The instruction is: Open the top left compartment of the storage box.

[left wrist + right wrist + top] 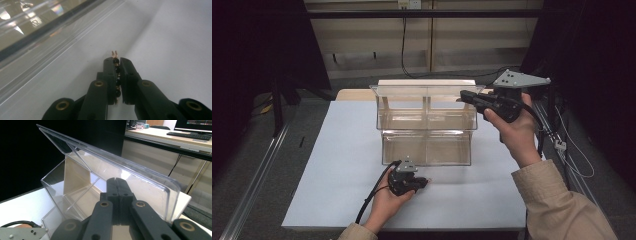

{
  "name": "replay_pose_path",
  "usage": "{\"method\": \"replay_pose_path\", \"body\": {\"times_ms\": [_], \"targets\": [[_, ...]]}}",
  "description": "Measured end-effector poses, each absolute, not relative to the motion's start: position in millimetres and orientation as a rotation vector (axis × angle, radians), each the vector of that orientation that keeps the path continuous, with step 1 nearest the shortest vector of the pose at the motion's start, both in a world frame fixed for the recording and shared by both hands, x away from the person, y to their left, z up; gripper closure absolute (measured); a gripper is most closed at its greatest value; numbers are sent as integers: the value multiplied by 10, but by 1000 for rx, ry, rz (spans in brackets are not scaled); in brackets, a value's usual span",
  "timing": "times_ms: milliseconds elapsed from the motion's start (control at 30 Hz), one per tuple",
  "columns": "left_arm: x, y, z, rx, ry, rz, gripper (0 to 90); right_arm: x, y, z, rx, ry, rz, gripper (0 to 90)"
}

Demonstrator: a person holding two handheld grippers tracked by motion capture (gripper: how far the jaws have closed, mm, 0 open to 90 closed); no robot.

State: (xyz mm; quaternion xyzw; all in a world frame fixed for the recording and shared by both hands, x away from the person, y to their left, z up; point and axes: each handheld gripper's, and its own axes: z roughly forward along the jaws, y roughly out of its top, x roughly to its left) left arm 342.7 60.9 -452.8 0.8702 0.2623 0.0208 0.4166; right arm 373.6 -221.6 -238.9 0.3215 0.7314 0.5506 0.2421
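A white, matt table top [337,165] was seen from the high view, set on a grey floor with a metal rail along its left side. Dark curtains were hung at both sides of the room, and a pale wooden cabinet wall was seen behind the far edge, with a black cable hanging down it. In the right gripper view a desk with a keyboard and a monitor was seen farther off.

A clear plastic two-tier organiser box [427,125] was placed near the far edge of the table top, about midway between its left and right edges. Its lower front tier and higher rear tier were each split by a divider into two compartments. Nothing could be made out in any compartment.

The left gripper [424,182] was held low near the front edge, just in front of the box's lower tier. Its jaws were closed on a thin string of black beads with gold-coloured wire links [116,75], whose gold end was seen sticking out past the tips, just above the white surface.

The right gripper [463,94] was held up at the box's upper right corner. Its jaws were pressed together with nothing visible between them, their tips close to the clear upper rim [140,173].
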Motion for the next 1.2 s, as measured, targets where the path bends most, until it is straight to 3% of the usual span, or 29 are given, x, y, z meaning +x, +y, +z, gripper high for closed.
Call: {"method": "replay_pose_path", "body": {"times_ms": [567, 1200], "targets": [[3402, 700, -4253, 2173, 623, -104, 840, 3750, -2191, -2397, 878, 2000, 1514, 900], [3428, 881, -3927, 2166, 599, -136, 840, 3783, -2160, -2407, 875, 2018, 1515, 900]]}}
